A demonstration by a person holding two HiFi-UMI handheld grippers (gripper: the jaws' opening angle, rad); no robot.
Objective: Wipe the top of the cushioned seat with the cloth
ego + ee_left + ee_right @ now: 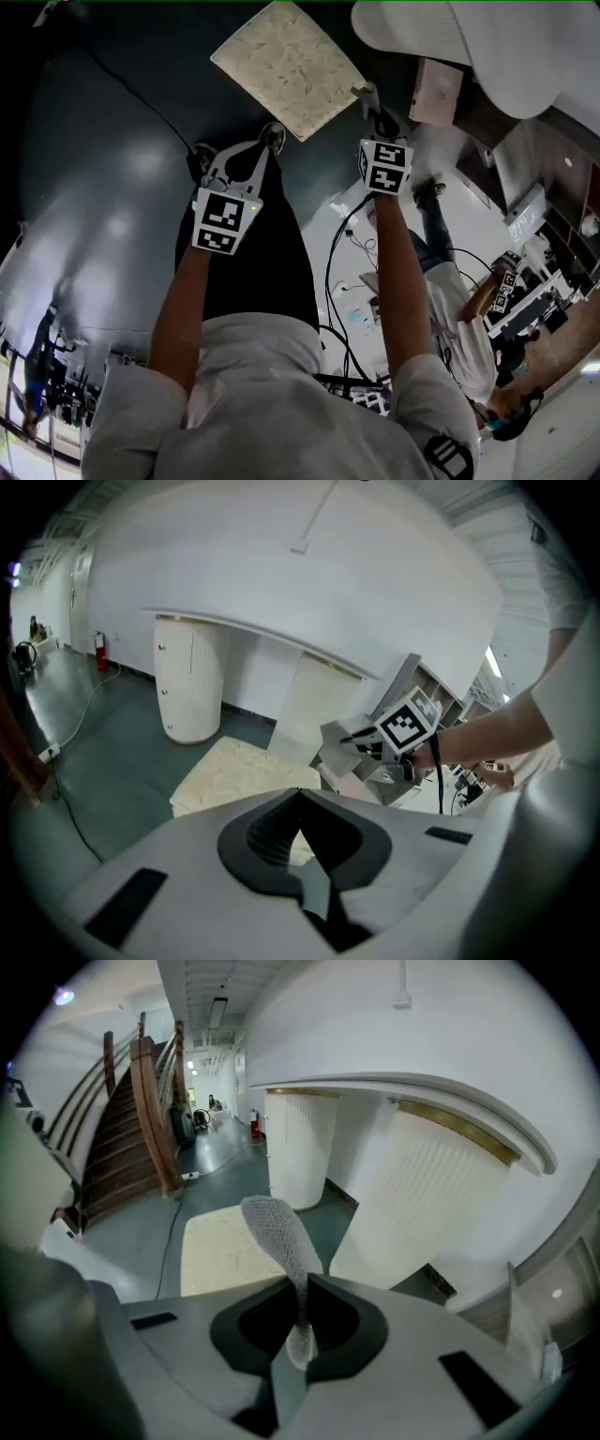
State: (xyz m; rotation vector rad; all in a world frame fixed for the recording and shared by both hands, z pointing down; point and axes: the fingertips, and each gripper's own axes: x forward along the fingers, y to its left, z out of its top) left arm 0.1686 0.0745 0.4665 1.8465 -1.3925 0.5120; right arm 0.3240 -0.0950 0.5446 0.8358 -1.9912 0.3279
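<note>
1. Cloth: grey mesh strip, pinched between the nearly closed jaws of your right gripper. It hangs just short of the cushioned seat, probably poised for wiping.
2. Left gripper: jaws together and empty, near the seat's near edge, likely kept clear.
3. Cushioned seat: cream, top bare.
4. Views: only the right gripper view shows the pinch. The head view shows both grippers flanking the seat's near corner.

The cushioned seat lies on the floor ahead of both tools: left tool at its near corner, right tool at its right edge. A column stands behind it.
</note>
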